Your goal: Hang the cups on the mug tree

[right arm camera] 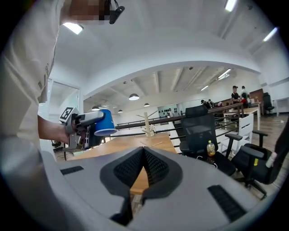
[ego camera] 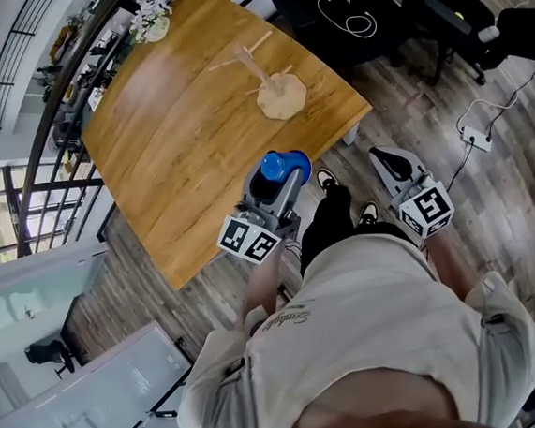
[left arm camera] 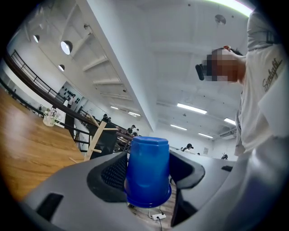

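A blue plastic cup (ego camera: 282, 167) is held upside down over the near table edge, with my left gripper (ego camera: 279, 181) shut on it. In the left gripper view the cup (left arm camera: 148, 169) fills the gap between the jaws, rim towards the camera. The wooden mug tree (ego camera: 271, 78) stands on its round base near the right side of the wooden table (ego camera: 176, 142), with bare pegs; it also shows as the mug tree (left arm camera: 96, 135) and the mug tree (right arm camera: 147, 123). My right gripper (ego camera: 386, 159) hangs beyond the table over the floor, shut and empty, its jaws touching in the right gripper (right arm camera: 144, 155).
A vase of flowers (ego camera: 151, 24) sits at the table's far corner. Black office chairs (right arm camera: 201, 131) and a dark side table with a bottle (right arm camera: 210, 148) stand right of the table. A power strip (ego camera: 476, 136) with cable lies on the floor. A railing (ego camera: 48, 135) runs along the table's left.
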{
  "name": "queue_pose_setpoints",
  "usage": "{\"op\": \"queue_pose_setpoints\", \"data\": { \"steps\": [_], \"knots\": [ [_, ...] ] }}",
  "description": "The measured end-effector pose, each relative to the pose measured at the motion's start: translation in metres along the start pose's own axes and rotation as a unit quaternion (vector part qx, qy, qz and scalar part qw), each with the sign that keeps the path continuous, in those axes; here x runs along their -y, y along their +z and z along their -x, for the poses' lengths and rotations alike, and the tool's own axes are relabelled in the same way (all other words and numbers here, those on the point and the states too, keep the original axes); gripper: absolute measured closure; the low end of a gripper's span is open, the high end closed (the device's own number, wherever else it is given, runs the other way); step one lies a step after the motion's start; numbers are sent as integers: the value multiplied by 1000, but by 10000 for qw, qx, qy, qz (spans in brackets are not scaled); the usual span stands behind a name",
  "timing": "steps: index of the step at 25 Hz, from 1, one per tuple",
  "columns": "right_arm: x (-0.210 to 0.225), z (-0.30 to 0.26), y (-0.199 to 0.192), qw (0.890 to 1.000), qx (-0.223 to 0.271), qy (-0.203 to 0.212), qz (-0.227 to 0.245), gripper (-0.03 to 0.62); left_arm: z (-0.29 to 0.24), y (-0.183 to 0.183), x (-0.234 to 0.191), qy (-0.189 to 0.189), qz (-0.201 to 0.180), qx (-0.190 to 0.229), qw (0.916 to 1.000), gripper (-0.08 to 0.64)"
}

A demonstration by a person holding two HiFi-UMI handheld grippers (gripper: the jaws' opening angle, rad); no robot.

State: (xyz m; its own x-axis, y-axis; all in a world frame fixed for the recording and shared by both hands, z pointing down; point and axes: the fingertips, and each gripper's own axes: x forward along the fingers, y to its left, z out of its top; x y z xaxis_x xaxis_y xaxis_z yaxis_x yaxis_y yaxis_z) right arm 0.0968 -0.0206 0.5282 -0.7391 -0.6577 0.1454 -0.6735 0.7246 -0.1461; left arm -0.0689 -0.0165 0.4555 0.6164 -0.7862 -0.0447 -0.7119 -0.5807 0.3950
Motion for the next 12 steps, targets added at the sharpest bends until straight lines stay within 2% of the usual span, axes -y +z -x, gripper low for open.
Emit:
{"op": "queue_pose_setpoints", "data": {
  "steps": [3, 6, 12],
  "knots": [
    [12, -20, 15, 9999, 14, -140, 74, 598, -18, 4, -12, -309, -48, -16, 9995, 284],
    [22, -53, 34, 9997, 39, -95, 223, 598, -41, 16, -18, -694, -45, 145, 9975, 284],
    [42, -126, 87, 9991, 378, -25, 200, 598, -70, 37, -60, -762, 70, 373, 9964, 284]
  ]
}}
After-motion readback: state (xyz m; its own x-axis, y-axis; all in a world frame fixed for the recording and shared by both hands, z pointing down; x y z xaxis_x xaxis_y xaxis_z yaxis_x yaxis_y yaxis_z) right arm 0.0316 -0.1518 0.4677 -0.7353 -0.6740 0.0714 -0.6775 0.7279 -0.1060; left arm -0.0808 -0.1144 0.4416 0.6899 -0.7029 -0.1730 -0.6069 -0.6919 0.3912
